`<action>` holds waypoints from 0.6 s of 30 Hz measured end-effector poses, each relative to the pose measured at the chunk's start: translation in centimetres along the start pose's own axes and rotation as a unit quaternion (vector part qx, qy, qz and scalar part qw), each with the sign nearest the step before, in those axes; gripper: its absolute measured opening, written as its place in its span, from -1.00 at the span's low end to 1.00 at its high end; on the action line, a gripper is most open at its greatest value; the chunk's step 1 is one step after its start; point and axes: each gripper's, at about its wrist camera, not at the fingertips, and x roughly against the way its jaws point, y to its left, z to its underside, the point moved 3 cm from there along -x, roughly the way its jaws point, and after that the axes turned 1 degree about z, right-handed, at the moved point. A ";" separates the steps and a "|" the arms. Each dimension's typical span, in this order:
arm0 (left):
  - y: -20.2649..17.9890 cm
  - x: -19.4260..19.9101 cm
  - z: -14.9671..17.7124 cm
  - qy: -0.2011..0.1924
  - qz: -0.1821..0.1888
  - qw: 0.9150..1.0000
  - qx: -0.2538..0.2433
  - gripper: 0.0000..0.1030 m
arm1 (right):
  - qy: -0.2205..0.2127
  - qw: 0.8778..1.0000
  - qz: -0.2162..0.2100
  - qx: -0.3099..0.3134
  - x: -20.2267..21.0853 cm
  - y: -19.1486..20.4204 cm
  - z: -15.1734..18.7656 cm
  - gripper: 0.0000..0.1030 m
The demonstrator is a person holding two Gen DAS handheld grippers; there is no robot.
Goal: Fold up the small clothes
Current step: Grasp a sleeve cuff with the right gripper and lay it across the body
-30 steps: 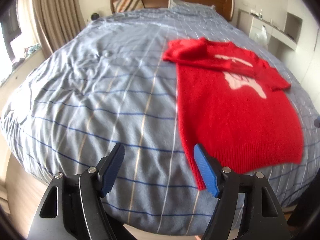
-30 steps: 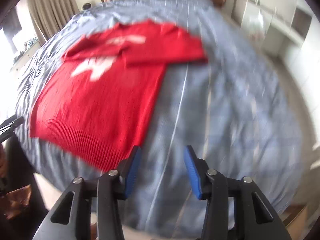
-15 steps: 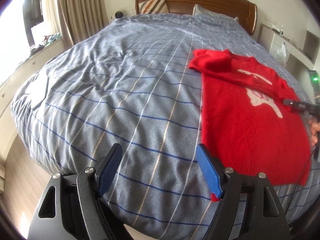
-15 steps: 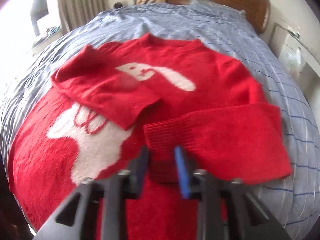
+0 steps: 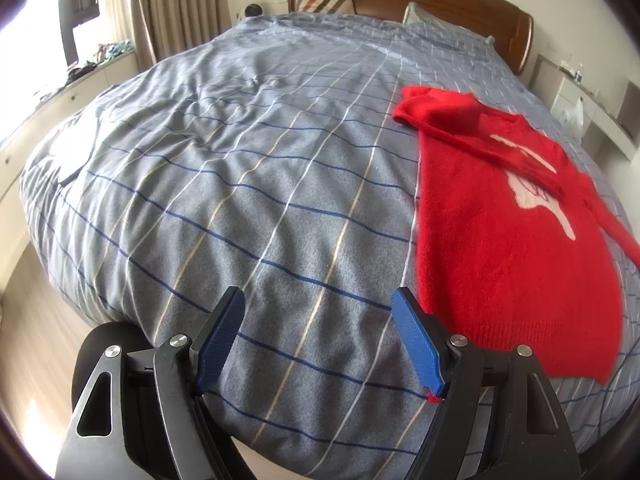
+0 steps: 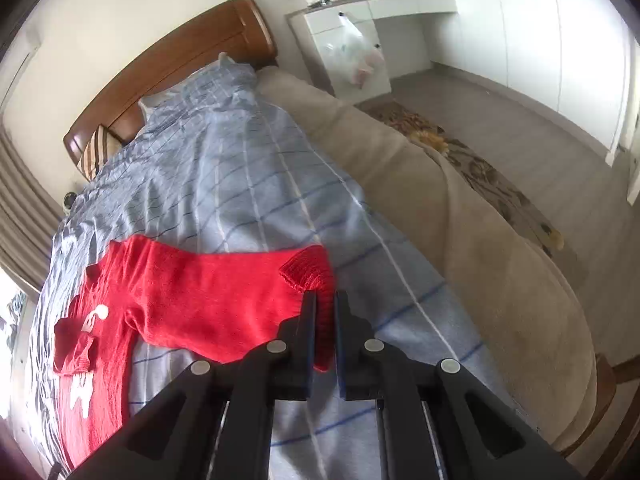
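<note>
Right sleeve cuff pinched and lifted; risks from here

My right hand-held gripper (image 6: 325, 322) is clenched on the ribbed cuff (image 6: 308, 270) of the red sweater (image 5: 516, 248), which lies on the bed (image 5: 240, 184) at the right of the left-wrist frame; the sleeve (image 6: 208, 300) stretches across centre-left of the right-wrist frame; my left hand-held gripper (image 5: 316, 340) hangs released over bare quilt, lower centre, holding nothing. My judgement: the thin pinch may slip from the knit, or pulling with nothing pinning the body may drag the sweater askew; the other sleeve, already folded over the chest, could shift. No containers; only a plastic bag (image 6: 358, 54) hangs on the white cabinet (image 6: 320, 32), upper centre, contents unclear.
</note>
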 end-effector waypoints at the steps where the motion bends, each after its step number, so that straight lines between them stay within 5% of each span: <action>1: -0.1 0.1 0.0 -0.001 -0.001 1.000 -0.003 0.51 | 0.004 1.000 0.002 -0.011 -0.1 -0.9 0.4 -0.85; 18: 1.2 0.6 0.4 -0.004 -0.020 1.000 -0.006 0.51 | 0.015 0.992 -0.011 -0.129 0.0 -7.1 1.8 -0.84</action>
